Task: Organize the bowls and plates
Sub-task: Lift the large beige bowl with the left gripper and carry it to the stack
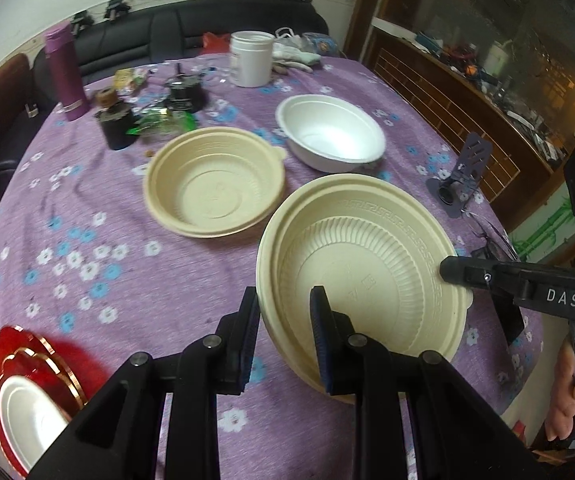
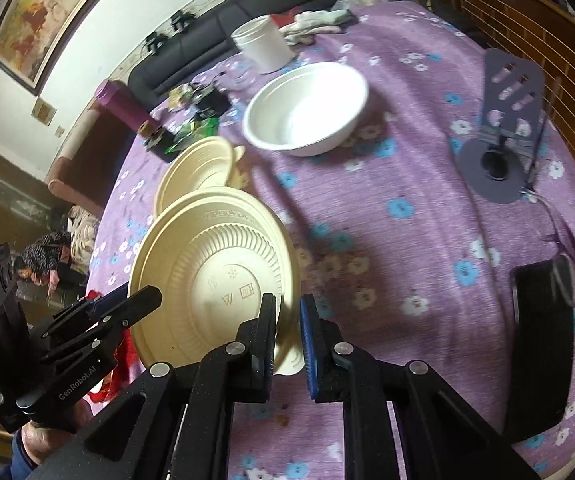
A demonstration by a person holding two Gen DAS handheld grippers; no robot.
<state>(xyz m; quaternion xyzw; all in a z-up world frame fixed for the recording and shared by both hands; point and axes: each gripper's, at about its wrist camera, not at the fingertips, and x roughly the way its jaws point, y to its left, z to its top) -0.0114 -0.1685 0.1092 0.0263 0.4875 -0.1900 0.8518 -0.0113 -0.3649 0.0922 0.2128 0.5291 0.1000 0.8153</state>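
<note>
Grippers [image 1: 283, 320] [image 2: 287, 328] pinching tilted beige bowl [image 1: 359, 256]

My left hand-held gripper [image 1: 285, 322] angled down, jaws clamped; right hand-held gripper [image 2: 287, 334] angled down, jaws clamped too.

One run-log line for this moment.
left gripper: shut on large beige bowl | right gripper: shut on same rim | small beige bowl, white bowl: on table

Matt ribbed beige plastic bowl [image 1: 363, 264], smooth white foam bowl [image 1: 329, 134], woven floral tablecloth [image 1: 87, 208]
</note>
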